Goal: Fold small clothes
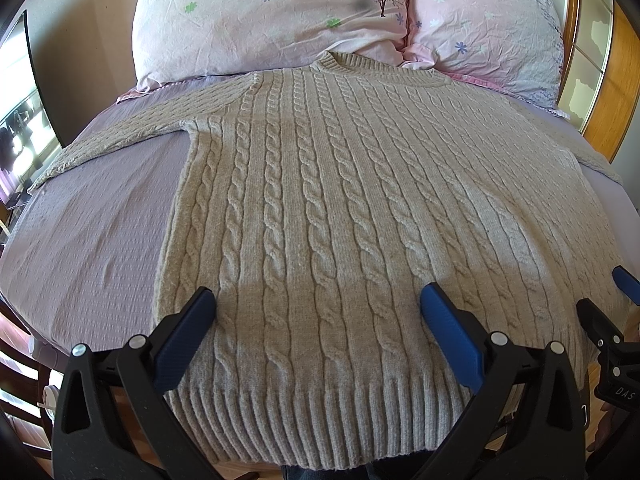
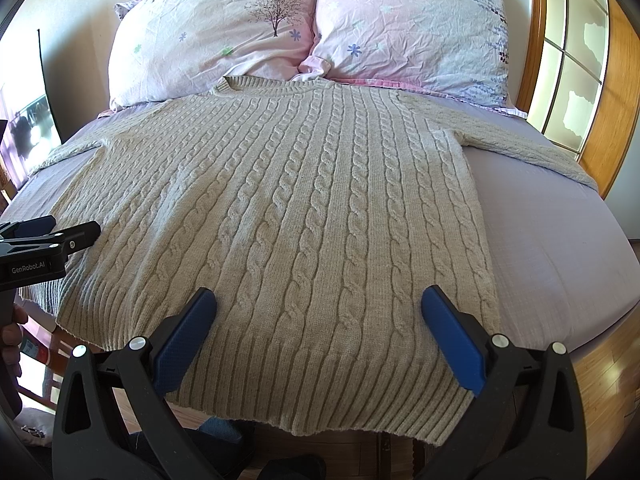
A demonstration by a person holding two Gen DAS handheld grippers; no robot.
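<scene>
A beige cable-knit sweater (image 1: 320, 208) lies flat on the bed, collar towards the pillows, ribbed hem hanging over the near edge, sleeves spread to both sides. It also shows in the right wrist view (image 2: 288, 220). My left gripper (image 1: 318, 300) is open and empty, just above the hem's left half. My right gripper (image 2: 319, 300) is open and empty above the hem's right half. The right gripper (image 1: 612, 320) shows at the right edge of the left wrist view; the left gripper (image 2: 48, 236) shows at the left edge of the right wrist view.
The sweater lies on a lilac sheet (image 1: 92, 240) (image 2: 560, 240). Two pink floral pillows (image 1: 260, 20) (image 2: 408, 28) stand at the head. A wooden-framed window (image 2: 572, 60) is on the right. A dark screen (image 1: 24, 92) stands at the left. Wooden floor (image 2: 600, 380) lies below the bed edge.
</scene>
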